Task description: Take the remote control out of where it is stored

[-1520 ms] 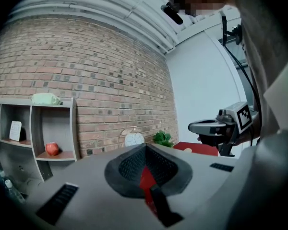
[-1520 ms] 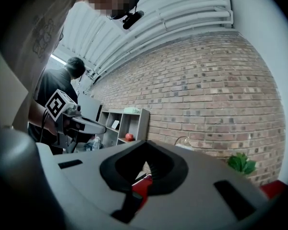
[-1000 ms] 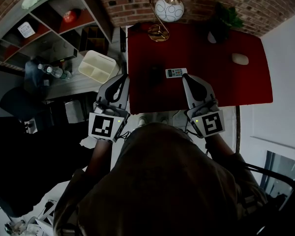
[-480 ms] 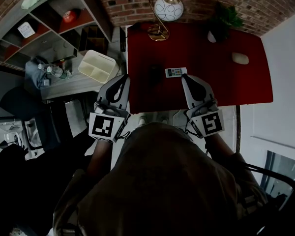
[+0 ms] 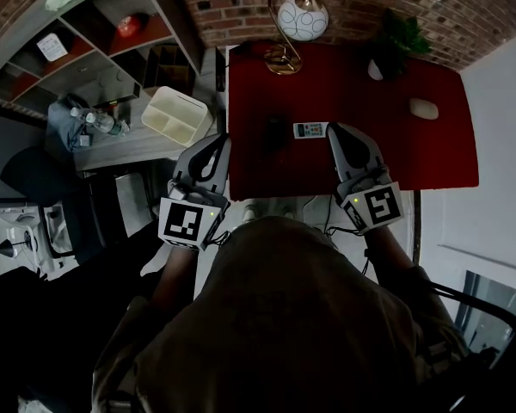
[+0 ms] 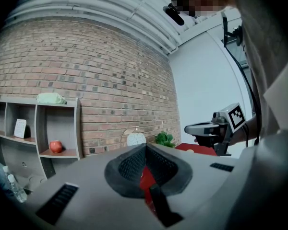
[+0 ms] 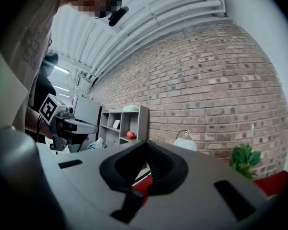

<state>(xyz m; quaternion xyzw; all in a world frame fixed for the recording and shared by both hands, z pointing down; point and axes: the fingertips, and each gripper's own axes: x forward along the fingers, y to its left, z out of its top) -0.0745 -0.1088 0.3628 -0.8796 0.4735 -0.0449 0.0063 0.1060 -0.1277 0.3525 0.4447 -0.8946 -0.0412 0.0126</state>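
A small light-coloured remote control (image 5: 310,130) lies flat on the red table (image 5: 430,157), near its front edge. My right gripper (image 5: 334,130) is held level with its tips just right of the remote; I cannot tell if they touch. Its jaws are shut with nothing between them, as the right gripper view (image 7: 146,143) shows. My left gripper (image 5: 224,138) hovers at the table's left front corner, well left of the remote. In the left gripper view (image 6: 145,145) its jaws meet, empty.
A desk lamp (image 5: 301,17), a potted plant (image 5: 402,33) and a white rounded object (image 5: 423,107) stand toward the table's back, below a brick wall. Left of the table are a white bin (image 5: 179,114), water bottles (image 5: 99,124) and an open shelf unit (image 5: 77,41).
The head view has shifted slightly. My right gripper has edged a little to the right of the remote. The left gripper has stayed where it was.
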